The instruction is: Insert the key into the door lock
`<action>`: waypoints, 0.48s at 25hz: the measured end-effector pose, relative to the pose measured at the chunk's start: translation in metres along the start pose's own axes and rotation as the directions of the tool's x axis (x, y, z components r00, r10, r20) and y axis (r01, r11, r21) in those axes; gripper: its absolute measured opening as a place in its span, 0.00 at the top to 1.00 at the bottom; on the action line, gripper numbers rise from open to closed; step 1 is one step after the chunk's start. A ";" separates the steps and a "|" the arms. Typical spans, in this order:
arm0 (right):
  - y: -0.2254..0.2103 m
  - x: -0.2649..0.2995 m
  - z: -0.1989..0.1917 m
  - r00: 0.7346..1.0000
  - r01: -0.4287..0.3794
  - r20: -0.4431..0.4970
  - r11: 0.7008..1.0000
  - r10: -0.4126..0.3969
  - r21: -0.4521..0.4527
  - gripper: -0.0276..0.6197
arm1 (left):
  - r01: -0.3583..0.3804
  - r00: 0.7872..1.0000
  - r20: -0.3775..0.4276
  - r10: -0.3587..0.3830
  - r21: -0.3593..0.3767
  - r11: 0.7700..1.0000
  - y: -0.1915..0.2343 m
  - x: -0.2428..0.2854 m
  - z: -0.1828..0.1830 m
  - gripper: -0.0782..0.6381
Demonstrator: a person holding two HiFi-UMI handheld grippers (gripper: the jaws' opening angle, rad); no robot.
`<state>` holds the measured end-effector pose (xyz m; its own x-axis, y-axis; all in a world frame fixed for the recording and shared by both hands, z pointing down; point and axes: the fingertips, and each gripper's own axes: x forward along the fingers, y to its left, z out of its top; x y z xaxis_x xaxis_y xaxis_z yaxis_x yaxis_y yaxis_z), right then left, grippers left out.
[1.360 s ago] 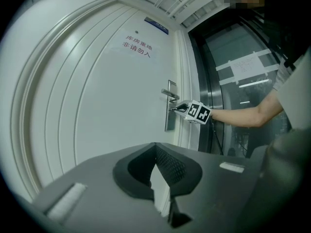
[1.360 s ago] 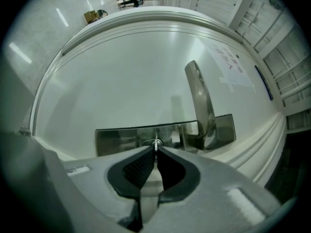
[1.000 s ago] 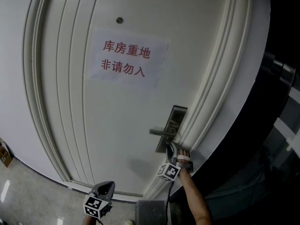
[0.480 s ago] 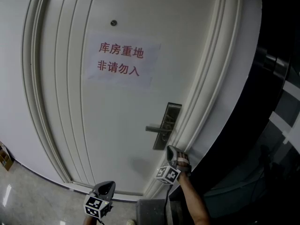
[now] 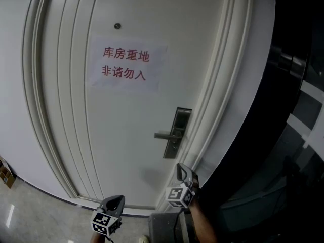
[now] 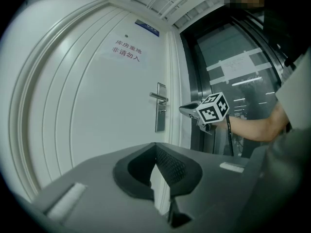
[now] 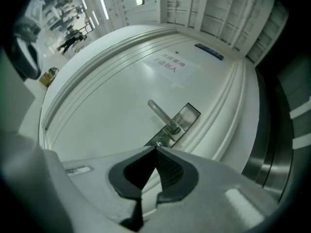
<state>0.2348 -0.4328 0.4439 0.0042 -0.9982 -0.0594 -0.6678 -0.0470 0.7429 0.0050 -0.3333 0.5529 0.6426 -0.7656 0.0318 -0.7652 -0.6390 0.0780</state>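
Left tool: the left gripper (image 5: 113,202) hangs lowest and nearest the person, down by the floor (image 5: 30,211) and well short of the door (image 5: 101,151). In its own view the jaws are pressed together at the tips with nothing between them. It takes no part in the work.
Right tool: the right gripper (image 5: 180,171), carried on the person's forearm (image 5: 201,228), points up at the lower end of the lock plate (image 5: 177,133). It is near the plate but apart from it. Its jaws are closed tip to tip.
Change: a second ago this gripper's tip was against the bottom of the lock plate. It has since drawn back, down and away from the door.
Bearing on task: judged either a retreat after an attempt or a fresh line-up. Insertion cannot be confirmed.
Key: the key is not made out with certainty. A small bright speck (image 7: 157,143) sits right at the closed tips, over the plate's lower end. It may be the key in the jaws, the key left in the lock, or the cylinder face; I cannot tell which.
Lock: the steel plate stands upright at the door's right edge, with the lever handle (image 5: 164,135) projecting left, untouched.
Door: white, shut, inside a moulded frame.
Farthest: a paper notice (image 5: 126,64) in red characters, above the lock.
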 end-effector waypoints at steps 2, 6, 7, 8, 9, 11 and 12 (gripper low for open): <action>0.006 -0.013 0.002 1.000 -0.025 0.014 0.994 0.024 0.103 0.95 | 0.006 1.000 0.000 -0.006 0.004 1.000 -0.002 -0.001 0.001 0.89; 0.014 -0.039 0.006 0.996 -0.086 0.064 0.940 0.069 0.331 0.95 | 0.014 1.000 -0.005 -0.014 0.010 1.000 -0.006 -0.001 0.000 0.89; 0.015 -0.045 0.004 0.994 -0.102 0.069 0.917 0.082 0.386 0.95 | 0.016 1.000 -0.007 -0.016 0.011 1.000 -0.007 -0.002 0.000 0.89; 0.016 -0.050 0.002 0.993 -0.117 0.075 0.891 0.094 0.439 0.95 | 0.018 1.000 -0.009 -0.018 0.012 1.000 -0.008 -0.002 0.000 0.89; 0.017 -0.054 0.000 0.991 -0.131 0.082 0.862 0.104 0.489 0.95 | 0.019 1.000 -0.010 -0.019 0.013 1.000 -0.009 -0.002 -0.001 0.89; 0.017 -0.062 -0.006 0.989 -0.150 0.096 0.805 0.116 0.574 0.95 | 0.022 1.000 -0.010 -0.021 0.016 1.000 -0.011 -0.003 0.000 0.89; 0.017 -0.065 -0.009 0.987 -0.159 0.103 0.778 0.121 0.607 0.95 | 0.024 1.000 -0.010 -0.023 0.018 1.000 -0.012 -0.003 0.000 0.89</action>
<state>0.2296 -0.3686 0.4668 -0.1533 -0.9874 -0.0380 -0.9726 0.1439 0.1827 0.0122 -0.3239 0.5514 0.6607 -0.7496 0.0399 -0.7504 -0.6582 0.0612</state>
